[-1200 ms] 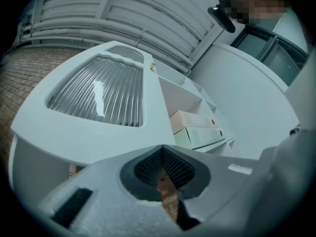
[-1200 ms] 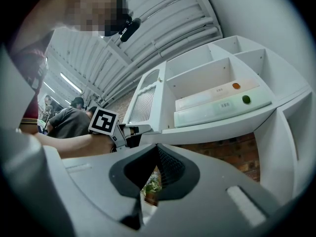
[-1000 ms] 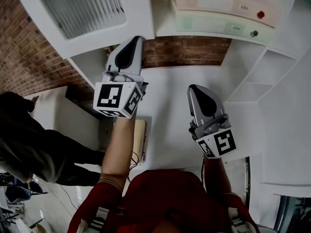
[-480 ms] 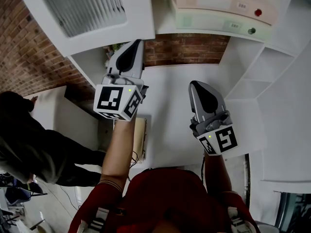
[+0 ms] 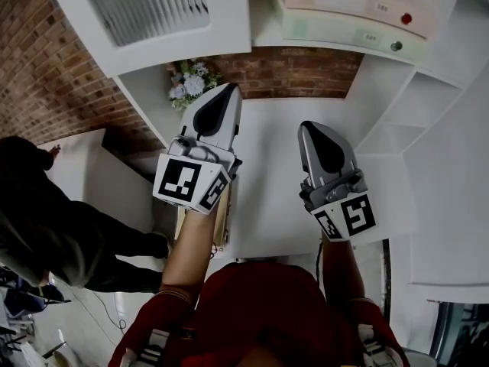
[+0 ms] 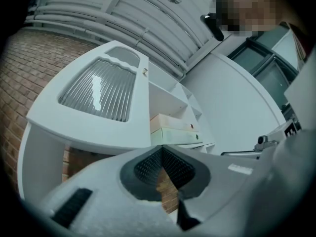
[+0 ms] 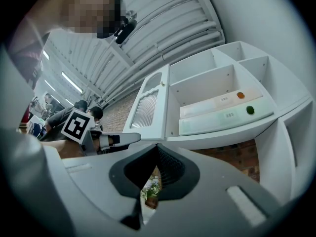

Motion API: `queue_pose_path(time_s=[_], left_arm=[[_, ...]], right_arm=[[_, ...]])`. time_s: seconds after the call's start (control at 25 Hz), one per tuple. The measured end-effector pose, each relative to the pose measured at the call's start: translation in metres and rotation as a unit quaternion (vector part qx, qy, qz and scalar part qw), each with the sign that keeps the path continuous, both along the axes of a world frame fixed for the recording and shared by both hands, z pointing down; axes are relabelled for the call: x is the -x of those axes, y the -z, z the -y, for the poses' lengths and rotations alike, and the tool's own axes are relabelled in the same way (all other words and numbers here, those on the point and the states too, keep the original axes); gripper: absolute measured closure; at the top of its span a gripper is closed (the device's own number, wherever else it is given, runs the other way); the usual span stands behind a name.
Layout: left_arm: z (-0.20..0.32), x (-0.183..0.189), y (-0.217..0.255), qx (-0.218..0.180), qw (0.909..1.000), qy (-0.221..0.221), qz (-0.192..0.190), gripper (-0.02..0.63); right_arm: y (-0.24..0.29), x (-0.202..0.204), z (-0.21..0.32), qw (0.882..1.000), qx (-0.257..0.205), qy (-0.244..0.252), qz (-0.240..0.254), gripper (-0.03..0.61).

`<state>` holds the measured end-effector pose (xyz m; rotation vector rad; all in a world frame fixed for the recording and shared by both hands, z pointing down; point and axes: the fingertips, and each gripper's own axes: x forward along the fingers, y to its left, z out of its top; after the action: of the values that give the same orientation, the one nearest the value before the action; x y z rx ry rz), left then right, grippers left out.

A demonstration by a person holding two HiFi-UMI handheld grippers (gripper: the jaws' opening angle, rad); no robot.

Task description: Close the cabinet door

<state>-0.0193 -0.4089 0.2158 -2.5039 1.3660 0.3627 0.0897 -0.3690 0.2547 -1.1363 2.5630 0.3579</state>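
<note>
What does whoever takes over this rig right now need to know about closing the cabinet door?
Left gripper: shut, empty, just below the cabinet door, not touching it.
Right gripper: shut, empty, held in front of the cabinet.
Door: swung wide open on the cabinet's left side.
Done: nothing yet.
Left to do: push the door shut, probably with the left gripper, which is nearer.

Probably a mock-up room inside an industrial hall: corrugated roof [image 7: 168, 28] and strip lights [image 7: 69, 83] overhead, brick wall [image 5: 46, 75] and white shelf cabinet [image 5: 397, 105] ahead of the left hand-held gripper [image 5: 228, 94], flowers [image 5: 191, 82] by its tip, bystander [image 5: 46, 220] left.
</note>
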Motion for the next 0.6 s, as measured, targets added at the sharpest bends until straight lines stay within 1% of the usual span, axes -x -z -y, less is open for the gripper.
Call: queue_pose_path(time_s=[0.44,0.6], left_arm=[[-0.051,-0.009,-0.010,0.002,0.9992,-0.035,-0.019,0.614],[-0.065,-0.014,-0.014,0.002,0.9986,-0.049,-0.018,0.614]], right_arm=[[0.005,0.006,-0.028,1.000,-0.007,-0.001,-0.005,0.566],[0.003,0.006,-0.034,1.000,-0.003,-0.003,-0.003,0.566]])
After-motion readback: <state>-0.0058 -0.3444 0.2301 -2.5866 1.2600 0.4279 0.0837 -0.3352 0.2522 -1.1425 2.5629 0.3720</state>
